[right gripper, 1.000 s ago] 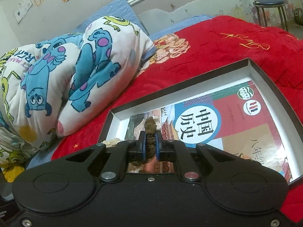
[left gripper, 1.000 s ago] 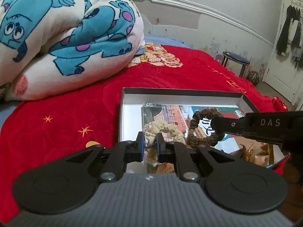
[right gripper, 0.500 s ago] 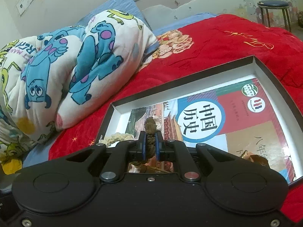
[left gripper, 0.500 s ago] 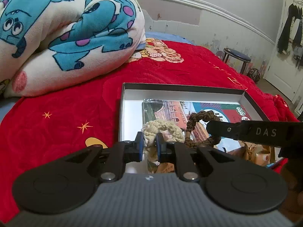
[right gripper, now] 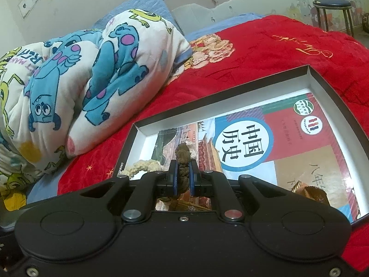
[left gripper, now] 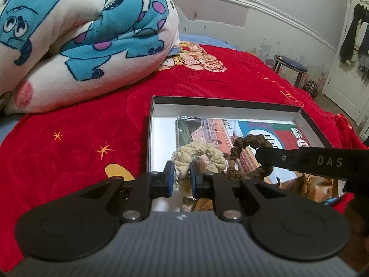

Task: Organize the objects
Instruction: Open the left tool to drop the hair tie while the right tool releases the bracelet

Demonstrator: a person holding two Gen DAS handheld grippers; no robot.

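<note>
Two grippers are working over a shallow box (left gripper: pixel 230 102) that is lying on a red bedspread (left gripper: pixel 69 143), with a rolled cartoon-monster blanket (left gripper: pixel 76 27) sitting at the far left of the bed. Moving rightward in the left wrist view, the left gripper (left gripper: pixel 181 179) is reaching over the box's near left corner, and its jaws are easing apart at a narrow gap with a cream scrunchie (left gripper: pixel 200 153) between the blue pads; whether the pads are still pressing the fabric is hard to tell, though the scrunchie is looping up above them. Just right of it, a brown braided bracelet (left gripper: pixel 244 143) is hanging as an upright ring over the textbook (left gripper: pixel 274 129) that is lying flat in the box. Further right, the right gripper (left gripper: pixel 265 152) is coming in from the side, its dark finger marked DAS pinching the bracelet's right edge. Seen from the right wrist view, those jaws are staying tightly closed on the brown braid (right gripper: pixel 183 161), the scrunchie (right gripper: pixel 143 167) is showing to its left, and the textbook's (right gripper: pixel 276 143) red and blue cover is filling the box (right gripper: pixel 334 99) to the right. Beyond the bed, a round stool (right gripper: pixel 332 4) is standing by the wall.
</note>
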